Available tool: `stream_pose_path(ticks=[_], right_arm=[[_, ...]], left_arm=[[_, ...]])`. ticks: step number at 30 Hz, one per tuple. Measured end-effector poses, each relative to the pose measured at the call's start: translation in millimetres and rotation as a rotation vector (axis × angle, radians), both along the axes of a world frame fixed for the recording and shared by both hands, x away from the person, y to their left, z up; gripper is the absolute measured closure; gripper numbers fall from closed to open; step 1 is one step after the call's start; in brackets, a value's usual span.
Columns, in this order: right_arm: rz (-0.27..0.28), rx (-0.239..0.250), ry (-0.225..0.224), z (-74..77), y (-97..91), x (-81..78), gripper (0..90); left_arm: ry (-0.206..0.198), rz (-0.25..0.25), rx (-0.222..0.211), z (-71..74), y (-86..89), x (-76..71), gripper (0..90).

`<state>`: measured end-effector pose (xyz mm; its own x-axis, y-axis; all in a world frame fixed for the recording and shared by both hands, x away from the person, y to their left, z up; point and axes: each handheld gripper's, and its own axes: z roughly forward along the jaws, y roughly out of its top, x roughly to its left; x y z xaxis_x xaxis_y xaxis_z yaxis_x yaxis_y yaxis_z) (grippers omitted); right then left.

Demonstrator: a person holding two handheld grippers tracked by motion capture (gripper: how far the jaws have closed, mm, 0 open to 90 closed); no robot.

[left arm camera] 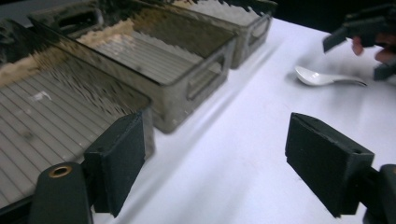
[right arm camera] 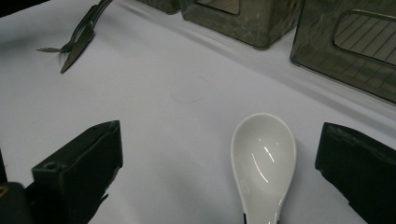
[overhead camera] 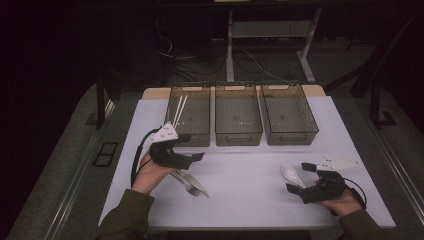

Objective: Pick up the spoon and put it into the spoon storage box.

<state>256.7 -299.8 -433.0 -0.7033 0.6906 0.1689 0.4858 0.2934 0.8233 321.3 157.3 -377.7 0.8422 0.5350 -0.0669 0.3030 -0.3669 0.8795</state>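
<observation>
Two grippers open, spoon not gripped

Right gripper (right arm camera: 219, 172): jaws wide apart, white spoon (right arm camera: 264, 163) lying between them on the desk (right arm camera: 177, 93), pads clear of it. Left gripper (left arm camera: 219, 163): jaws spread, empty, near the leftmost bin (overhead camera: 190, 112). Fork and knife (overhead camera: 192, 184) lie beside the left hand (overhead camera: 150, 172)

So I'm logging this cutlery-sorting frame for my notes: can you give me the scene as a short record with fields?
surface: white table mat
bins: three clear bins in a row at the far edge
left bin contents: white chopsticks leaning on its wall
left gripper: open, nothing between the fingers, near the left bin
right gripper: open, fingers either side of the white spoon, not pressing it
spoon: lying on the mat, bowl up
other cutlery: fork and knife on the mat by the left hand
</observation>
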Motion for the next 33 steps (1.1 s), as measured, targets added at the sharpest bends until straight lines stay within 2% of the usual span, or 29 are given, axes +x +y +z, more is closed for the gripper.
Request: stream_pose_path(ticks=[6,12,15,18,20,21,24,25,27,29,30,31,33], right_arm=[[0.001,-0.001,-0.005,0.3,0.1,-0.8,0.7],[0.001,0.001,-0.004,0.9,-0.4,-1.4,0.7],[0.003,-0.002,-0.004,0.5,-0.2,-1.0,0.7],[-0.002,-0.005,0.000,0.6,-0.2,-0.7,0.7],[-0.002,-0.009,0.013,1.1,-0.7,-0.1,0.7],[-0.003,-0.015,0.018,1.4,-1.0,0.3,0.7],[0.000,-0.017,0.040,3.7,-2.0,1.1,0.9],[-0.002,-0.019,0.042,4.5,-2.5,1.1,5.0],[-0.012,-0.020,0.051,5.6,-3.8,1.2,6.5],[-0.024,-0.042,0.058,6.2,-5.0,1.1,15.0],[-0.027,-0.049,0.062,6.4,-6.0,1.0,16.1],[-0.032,-0.044,0.079,7.1,-7.1,0.5,22.2],[-0.034,-0.041,0.080,8.4,-9.9,-0.7,33.7]], left_arm=[[-0.012,-0.016,0.009,-9.6,1.1,-16.5,12.8],[-0.013,-0.015,-0.010,-24.6,6.4,-31.9,5.3],[-0.003,-0.025,-0.023,-31.9,9.0,-39.0,0.9],[0.003,-0.024,-0.015,-38.4,12.2,-45.0,0.0],[0.016,-0.027,-0.010,-40.3,13.4,-46.1,0.0],[0.040,-0.018,-0.005,-43.1,14.4,-48.0,0.0],[0.056,-0.030,-0.006,-43.9,13.7,-50.2,0.0],[0.052,-0.035,-0.002,-43.8,12.9,-50.5,0.0],[0.046,-0.041,0.005,-43.9,11.5,-50.7,0.0],[0.049,-0.045,0.012,-45.0,11.3,-50.3,0.0],[0.052,-0.044,0.013,-45.5,11.7,-50.0,0.0],[0.055,-0.043,0.012,-46.0,12.3,-49.6,0.0],[0.057,-0.040,0.004,-46.4,13.1,-49.3,0.0]])
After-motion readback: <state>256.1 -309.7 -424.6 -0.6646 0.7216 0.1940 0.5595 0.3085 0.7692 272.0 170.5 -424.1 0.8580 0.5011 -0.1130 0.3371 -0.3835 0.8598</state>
